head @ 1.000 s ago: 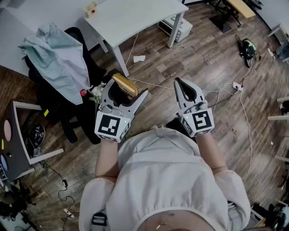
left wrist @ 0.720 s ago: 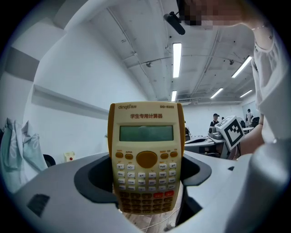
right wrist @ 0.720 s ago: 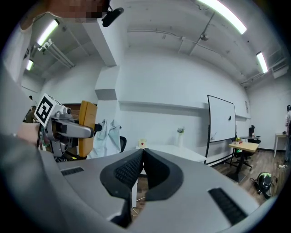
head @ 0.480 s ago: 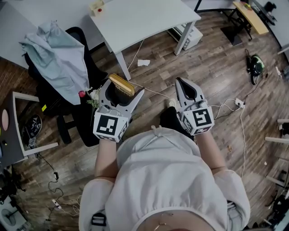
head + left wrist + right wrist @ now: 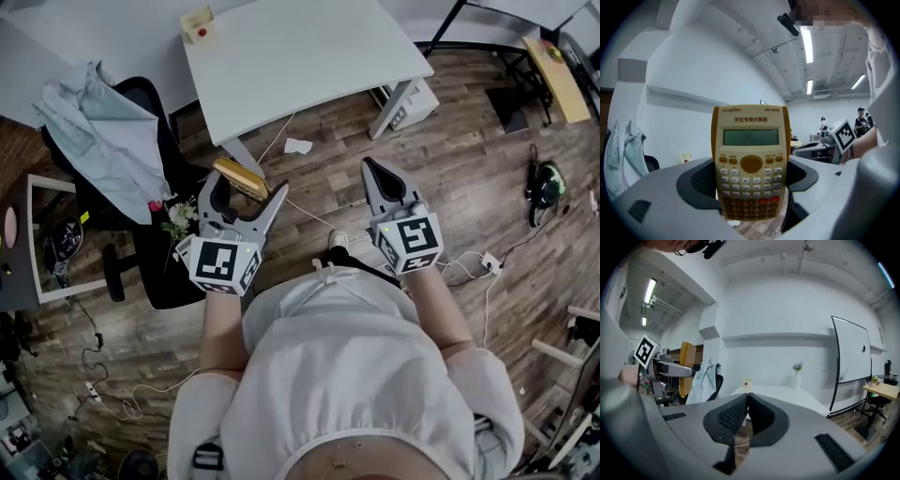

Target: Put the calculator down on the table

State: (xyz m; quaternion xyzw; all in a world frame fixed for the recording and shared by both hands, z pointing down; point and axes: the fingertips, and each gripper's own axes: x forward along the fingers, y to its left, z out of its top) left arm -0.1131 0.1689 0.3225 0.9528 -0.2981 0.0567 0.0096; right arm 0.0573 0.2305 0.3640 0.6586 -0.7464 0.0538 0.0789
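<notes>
A yellow-and-cream calculator (image 5: 751,159) stands upright between the jaws of my left gripper (image 5: 751,194), which is shut on its lower half. In the head view the calculator (image 5: 240,175) is held above the wooden floor, just short of the white table (image 5: 300,56); my left gripper (image 5: 246,186) grips it there. My right gripper (image 5: 367,166) hangs level to the right, shut and with nothing in it. In its own view the right gripper (image 5: 747,397) has its pads pressed together and points at the table (image 5: 778,392).
A small box (image 5: 198,21) sits at the table's far left corner. To the left, an office chair draped with pale cloth (image 5: 94,122) stands beside some flowers (image 5: 176,220). Paper (image 5: 298,146) and cables lie on the floor. A vase (image 5: 797,376) and a whiteboard (image 5: 851,350) stand beyond the table.
The person has stepped toward the table, which now lies closer below and ahead of both grippers. The left gripper still holds the calculator; the right stays shut.
</notes>
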